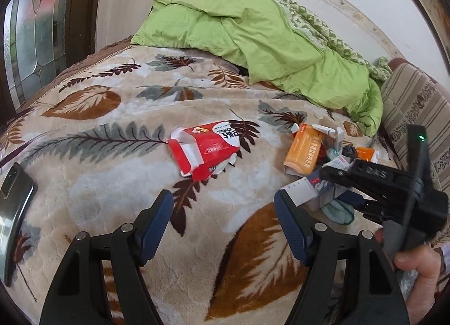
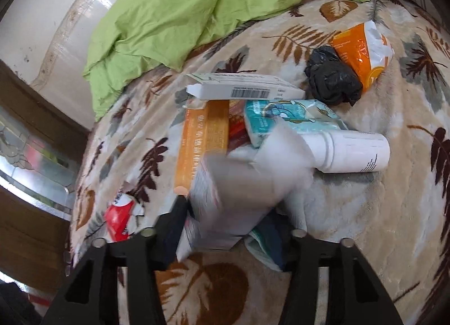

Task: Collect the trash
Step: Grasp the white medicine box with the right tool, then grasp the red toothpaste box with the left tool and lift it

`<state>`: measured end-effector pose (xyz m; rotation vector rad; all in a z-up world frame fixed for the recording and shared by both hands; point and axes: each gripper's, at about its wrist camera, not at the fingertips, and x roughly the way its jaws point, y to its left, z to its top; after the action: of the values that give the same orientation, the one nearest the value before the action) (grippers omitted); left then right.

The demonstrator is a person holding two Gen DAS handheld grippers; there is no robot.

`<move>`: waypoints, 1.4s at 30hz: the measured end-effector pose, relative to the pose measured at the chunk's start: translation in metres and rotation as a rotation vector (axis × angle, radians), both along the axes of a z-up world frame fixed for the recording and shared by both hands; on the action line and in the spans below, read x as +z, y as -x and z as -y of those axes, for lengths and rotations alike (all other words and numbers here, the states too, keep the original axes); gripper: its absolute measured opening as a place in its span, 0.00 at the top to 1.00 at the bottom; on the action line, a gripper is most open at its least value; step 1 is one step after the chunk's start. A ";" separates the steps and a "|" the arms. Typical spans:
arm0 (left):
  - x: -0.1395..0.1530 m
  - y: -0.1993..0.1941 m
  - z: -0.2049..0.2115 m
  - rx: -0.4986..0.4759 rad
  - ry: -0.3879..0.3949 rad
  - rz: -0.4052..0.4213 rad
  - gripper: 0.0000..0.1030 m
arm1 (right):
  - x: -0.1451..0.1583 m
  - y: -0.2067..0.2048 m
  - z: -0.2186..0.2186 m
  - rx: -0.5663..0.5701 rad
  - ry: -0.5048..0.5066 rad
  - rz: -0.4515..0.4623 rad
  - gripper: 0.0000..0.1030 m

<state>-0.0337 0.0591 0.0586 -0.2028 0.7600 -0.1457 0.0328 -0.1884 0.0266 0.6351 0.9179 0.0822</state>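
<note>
A torn red carton (image 1: 206, 150) lies on the leaf-patterned blanket (image 1: 112, 190), ahead of my open, empty left gripper (image 1: 223, 207). To its right is a trash pile with an orange box (image 1: 302, 153). My right gripper (image 2: 227, 221) is shut on a white and blue box (image 2: 236, 207), blurred; it also shows in the left wrist view (image 1: 312, 193). Around it lie the orange box (image 2: 202, 142), a white barcode box (image 2: 244, 88), a teal tissue pack (image 2: 289, 117), a white bottle (image 2: 354, 153), a crumpled black bag (image 2: 332, 77) and an orange pouch (image 2: 362, 52).
A green quilt (image 1: 267, 41) is heaped at the back of the bed against the white wall. A dark phone (image 1: 14, 212) lies at the bed's left edge. A striped cushion (image 1: 413, 117) stands at the right. A glass-paned door (image 1: 33, 24) is at the left.
</note>
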 end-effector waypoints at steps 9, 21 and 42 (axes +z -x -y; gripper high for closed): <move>-0.009 -0.065 0.003 0.070 -0.045 -0.038 0.21 | 0.041 0.024 0.006 0.058 0.045 0.166 0.65; -0.048 -0.120 0.023 0.104 -0.184 -0.145 0.33 | 0.050 0.034 0.016 0.091 0.019 0.195 0.65; 0.015 -0.054 0.060 -0.129 -0.060 0.127 0.96 | 0.058 0.049 0.036 0.028 0.052 0.231 0.65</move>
<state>0.0208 -0.0008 0.0739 -0.0870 0.6500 -0.2555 -0.0160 -0.2242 0.0846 0.5521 0.7038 0.1532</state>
